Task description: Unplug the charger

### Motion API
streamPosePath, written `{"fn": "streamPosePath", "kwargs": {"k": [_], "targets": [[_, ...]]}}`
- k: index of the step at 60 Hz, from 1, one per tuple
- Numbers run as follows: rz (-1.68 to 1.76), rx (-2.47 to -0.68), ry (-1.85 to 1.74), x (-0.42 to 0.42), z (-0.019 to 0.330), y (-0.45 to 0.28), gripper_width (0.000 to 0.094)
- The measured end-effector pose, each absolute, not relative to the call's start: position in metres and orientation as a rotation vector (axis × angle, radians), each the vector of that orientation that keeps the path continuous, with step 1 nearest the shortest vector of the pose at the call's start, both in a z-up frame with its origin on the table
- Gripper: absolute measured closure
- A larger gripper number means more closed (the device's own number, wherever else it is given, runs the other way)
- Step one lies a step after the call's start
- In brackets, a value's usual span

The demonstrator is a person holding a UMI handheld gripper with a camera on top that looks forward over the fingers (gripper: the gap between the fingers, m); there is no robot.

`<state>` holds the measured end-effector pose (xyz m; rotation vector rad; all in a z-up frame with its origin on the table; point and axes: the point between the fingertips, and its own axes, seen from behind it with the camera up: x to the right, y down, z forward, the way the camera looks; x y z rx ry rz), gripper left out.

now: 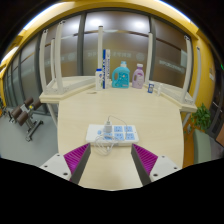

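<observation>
A white power strip (112, 132) lies on the light wooden table (120, 108), just ahead of my fingers. A white charger (106, 130) sits plugged in at its left part, and a thin white cable (103, 146) trails from it toward me. My gripper (111, 158) is open and empty. Its two pink pads (77, 155) stand wide apart on either side of the strip's near edge, without touching it.
At the table's far end stand a tall white tube (100, 76), a blue bottle (121, 76), a pink-capped bottle (139, 76) and a small dark thing (151, 88). White frame posts (57, 62) flank the table. Chairs (22, 115) stand at the left, a plant (203, 118) at the right.
</observation>
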<state>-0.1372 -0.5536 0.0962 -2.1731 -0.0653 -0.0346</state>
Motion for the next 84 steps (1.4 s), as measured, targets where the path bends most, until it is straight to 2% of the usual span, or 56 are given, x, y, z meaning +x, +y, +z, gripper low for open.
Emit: {"fn": "streamPosePath", "kwargs": {"k": [6, 17, 21, 24, 29, 35, 50, 52, 61, 67, 71, 73, 78, 79, 84], "targets": [[0.022, -2.185, -0.06, -0.152, 0.064, -0.503, 0.0099], [0.055, -2.189, -0.012, -0.161, 0.041, -0.435, 0.0105], [0.049, -2.186, 0.007, -0.161, 0.037, -0.418, 0.0141], [0.045, -2.176, 0.011, -0.163, 0.035, -0.408, 0.0213], [0.024, -2.175, -0.018, -0.164, 0.03, -0.396, 0.0394], [-0.101, -2.175, -0.065, -0.148, 0.023, -0.392, 0.0718], [0.001, -2.193, -0.023, -0.154, 0.023, -0.393, 0.0856], [0.009, -2.162, -0.022, -0.154, 0.045, -0.389, 0.0859], [0.057, -1.835, 0.004, -0.142, 0.244, -0.366, 0.086], [0.054, -1.771, 0.066, -0.092, 0.277, -0.366, 0.0861], [0.035, -1.797, 0.087, -0.054, 0.269, -0.364, 0.0861], [0.02, -1.833, 0.093, -0.036, 0.25, -0.363, 0.0861], [0.02, -1.95, 0.109, -0.003, 0.184, -0.364, 0.0858], [0.021, -1.966, 0.109, 0.002, 0.157, -0.369, 0.0857], [0.009, -2.119, 0.121, 0.024, 0.094, -0.378, 0.0839]]}}
